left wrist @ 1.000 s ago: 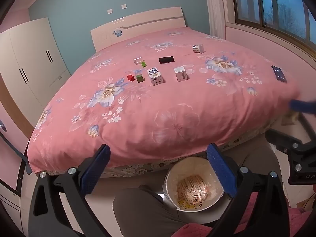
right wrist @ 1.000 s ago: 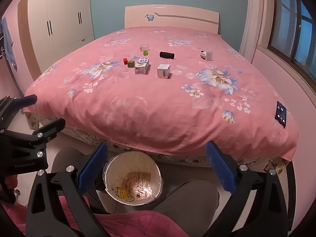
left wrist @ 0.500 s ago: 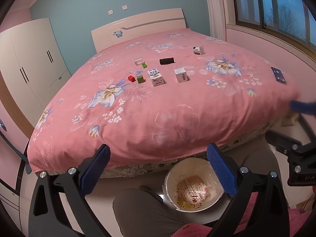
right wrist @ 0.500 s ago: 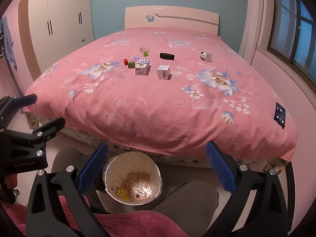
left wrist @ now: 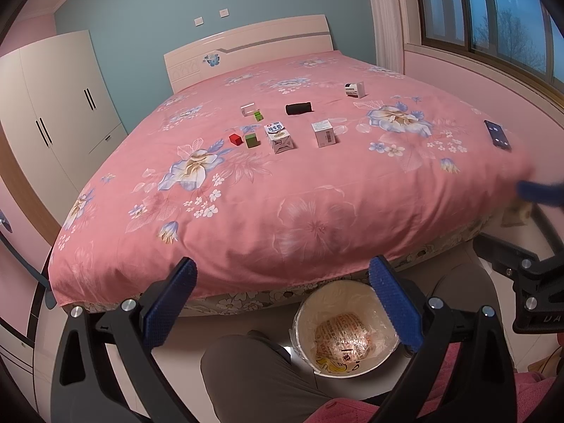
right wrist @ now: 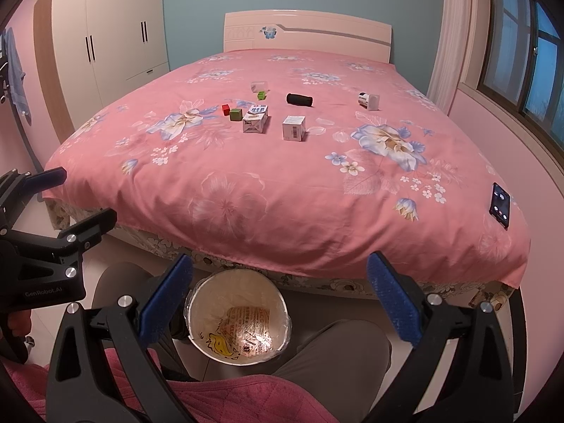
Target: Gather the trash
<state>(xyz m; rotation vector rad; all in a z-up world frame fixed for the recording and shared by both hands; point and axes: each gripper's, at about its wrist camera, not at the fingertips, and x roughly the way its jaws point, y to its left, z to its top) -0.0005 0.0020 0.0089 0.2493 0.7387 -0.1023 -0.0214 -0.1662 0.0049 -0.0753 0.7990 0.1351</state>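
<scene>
As before, both hand-held grippers (left wrist: 282,303) (right wrist: 278,299) agape (unmoved).

"GenRobot.AI" is printed in white on the left gripper (right wrist: 42,268) body. Print on the milk carton (right wrist: 255,118) and the wrapper (right wrist: 248,329) is too small to read.

My right gripper (right wrist: 280,290), fingers (right wrist: 393,299) spread wide and empty, hangs above the lined waste bin (right wrist: 208,294) holding a wrapper (right wrist: 248,328); milk carton (right wrist: 255,118) and white box (right wrist: 293,128) rest mid-bed (right wrist: 282,197).
</scene>
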